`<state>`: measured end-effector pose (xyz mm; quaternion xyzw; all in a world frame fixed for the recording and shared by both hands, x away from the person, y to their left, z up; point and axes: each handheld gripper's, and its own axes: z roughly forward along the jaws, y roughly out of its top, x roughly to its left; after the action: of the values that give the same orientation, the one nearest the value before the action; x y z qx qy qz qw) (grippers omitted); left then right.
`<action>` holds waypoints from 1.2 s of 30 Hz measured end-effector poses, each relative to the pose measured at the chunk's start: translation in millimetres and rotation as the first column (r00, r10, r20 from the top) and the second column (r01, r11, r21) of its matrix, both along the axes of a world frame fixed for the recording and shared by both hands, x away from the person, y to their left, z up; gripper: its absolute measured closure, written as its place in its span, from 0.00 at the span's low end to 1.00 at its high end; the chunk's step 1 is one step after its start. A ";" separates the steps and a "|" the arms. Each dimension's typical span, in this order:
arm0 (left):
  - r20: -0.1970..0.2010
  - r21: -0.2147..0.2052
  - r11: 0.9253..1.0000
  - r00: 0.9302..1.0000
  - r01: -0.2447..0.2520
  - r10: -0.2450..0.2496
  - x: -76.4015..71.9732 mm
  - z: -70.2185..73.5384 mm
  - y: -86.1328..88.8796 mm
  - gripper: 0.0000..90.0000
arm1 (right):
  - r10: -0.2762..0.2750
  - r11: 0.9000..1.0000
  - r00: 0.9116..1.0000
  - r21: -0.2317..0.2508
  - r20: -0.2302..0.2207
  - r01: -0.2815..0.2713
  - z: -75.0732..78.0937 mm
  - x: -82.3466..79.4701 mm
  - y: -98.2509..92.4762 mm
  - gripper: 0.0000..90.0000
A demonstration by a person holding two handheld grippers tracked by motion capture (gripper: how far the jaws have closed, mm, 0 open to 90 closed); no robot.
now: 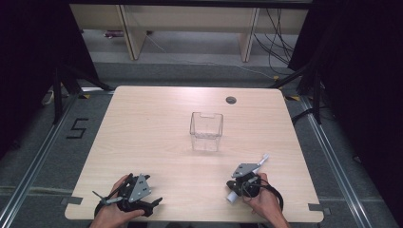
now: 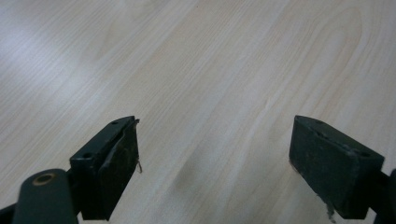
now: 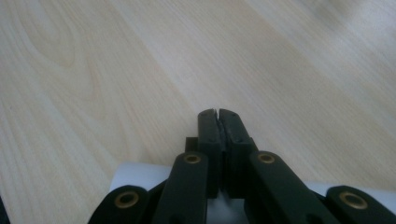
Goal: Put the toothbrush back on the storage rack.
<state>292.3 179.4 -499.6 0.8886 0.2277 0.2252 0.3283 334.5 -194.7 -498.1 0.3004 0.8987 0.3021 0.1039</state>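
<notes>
1. A pale wooden table (image 1: 157, 142) is seen from above, with a person's two hands at its near edge, each holding a black gripper.
2. The left gripper (image 1: 154, 202) rests near the table's near left corner. In the left gripper view its jaws stand wide apart over bare wood, with nothing between them.
3. The right gripper (image 1: 231, 184) sits near the near right edge. In the right gripper view its jaws are pressed together, gripping a white tube (image 3: 140, 175) that lies crosswise beneath them.
4. A clear plastic box (image 1: 206, 131) stands upright at the table's middle, well apart from both grippers.
5. On the floor left of the table, black tape forms the numeral "5" (image 1: 77, 128).
</notes>
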 end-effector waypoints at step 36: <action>-0.003 0.003 1.000 1.000 0.000 0.000 0.2 -0.4 0.1 0.17 | -0.077 0.997 0.996 -0.006 -0.037 0.077 1.7 -26.9 -45.9 0.96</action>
<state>292.4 179.5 -500.0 0.8896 0.2278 0.2240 0.3264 307.6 -240.7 -496.4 0.3401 0.8890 0.2901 0.0993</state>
